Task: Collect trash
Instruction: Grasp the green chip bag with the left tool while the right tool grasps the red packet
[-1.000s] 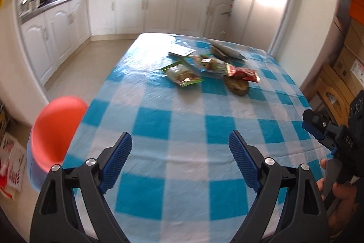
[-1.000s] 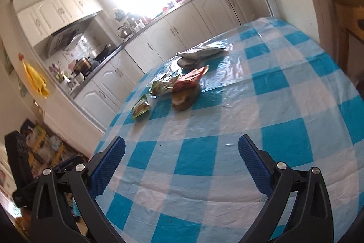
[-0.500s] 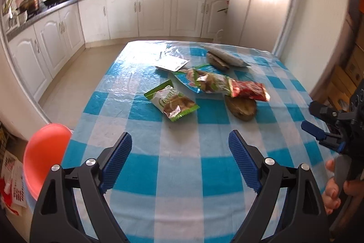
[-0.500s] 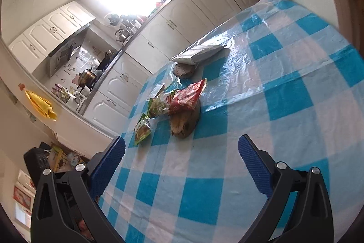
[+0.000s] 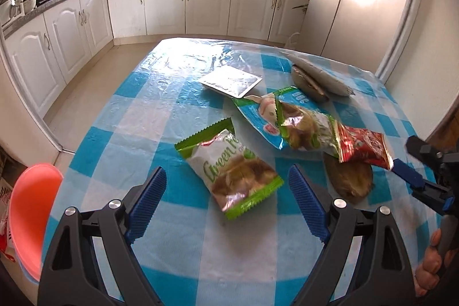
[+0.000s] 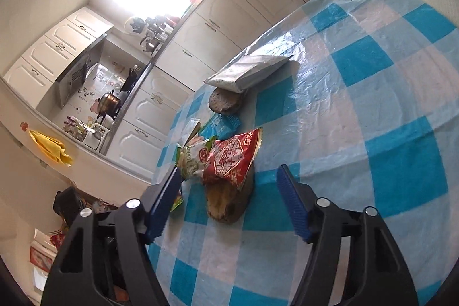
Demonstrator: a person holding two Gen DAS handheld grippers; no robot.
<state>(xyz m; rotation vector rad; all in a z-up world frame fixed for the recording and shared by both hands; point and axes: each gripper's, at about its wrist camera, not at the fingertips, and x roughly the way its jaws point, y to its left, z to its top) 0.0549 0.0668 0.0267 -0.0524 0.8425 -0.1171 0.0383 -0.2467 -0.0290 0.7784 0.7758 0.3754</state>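
Several snack wrappers lie in a loose heap on the blue-and-white checked table (image 5: 137, 116). My left gripper (image 5: 226, 171) hovers open just in front of a green-and-white snack bag (image 5: 232, 171), its pads apart from the bag. A red wrapper (image 6: 232, 159) rests on a brown round piece (image 6: 226, 202). My right gripper (image 6: 229, 172) is closing its jaws with these two between them, and the pads are not touching either. In the left wrist view the right gripper (image 5: 410, 162) comes in from the right edge beside the red wrapper (image 5: 361, 148).
Farther back lie a blue pouch (image 5: 258, 113), a flat silver packet (image 5: 232, 81) and a grey bag (image 5: 318, 76) leaning on another brown round piece. A pink bin (image 5: 31, 220) stands off the table's left edge. White kitchen cabinets (image 5: 172, 5) line the far wall.
Both grippers have come forward over the table toward the wrappers, which now look much larger. The right gripper's jaws have narrowed. The left jaws are as wide as before.
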